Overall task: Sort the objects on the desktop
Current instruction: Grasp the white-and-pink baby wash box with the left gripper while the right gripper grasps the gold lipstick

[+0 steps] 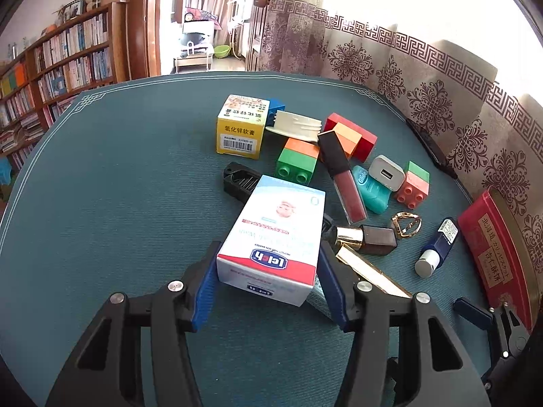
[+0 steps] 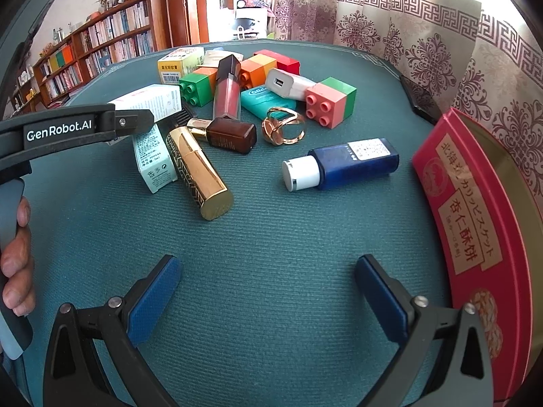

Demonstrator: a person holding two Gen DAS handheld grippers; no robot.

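White cardboard box (image 1: 271, 237) with a red band, lying near the front of the teal tablecloth (image 1: 118, 186), at the near left edge of the clutter. Gripped by the left gripper (image 1: 268, 247), blue pads against both long sides at the near end. Rests partly over a black comb-like clip (image 1: 237, 179) at its far end, and on a small mint carton (image 2: 154, 159) seen from the right wrist.

Just right of it, touching or nearly so: a brown bottle with a gold cap (image 1: 370, 237) and a gold lipstick tube (image 2: 200, 173). Farther back: a green and orange block (image 1: 297, 162), a yellow box (image 1: 241, 125), a dark red lip gloss (image 1: 342, 176), a teal floss case (image 1: 370, 190) with a white charger (image 1: 387, 173) on it. Off to the right: a gold ring (image 1: 405, 225), a blue bottle with a white cap (image 1: 437, 247), then a red tin (image 1: 492, 247) at the table's edge.

Right gripper (image 2: 268, 264) spread wide over bare cloth, holding nothing, well short of the blue bottle.
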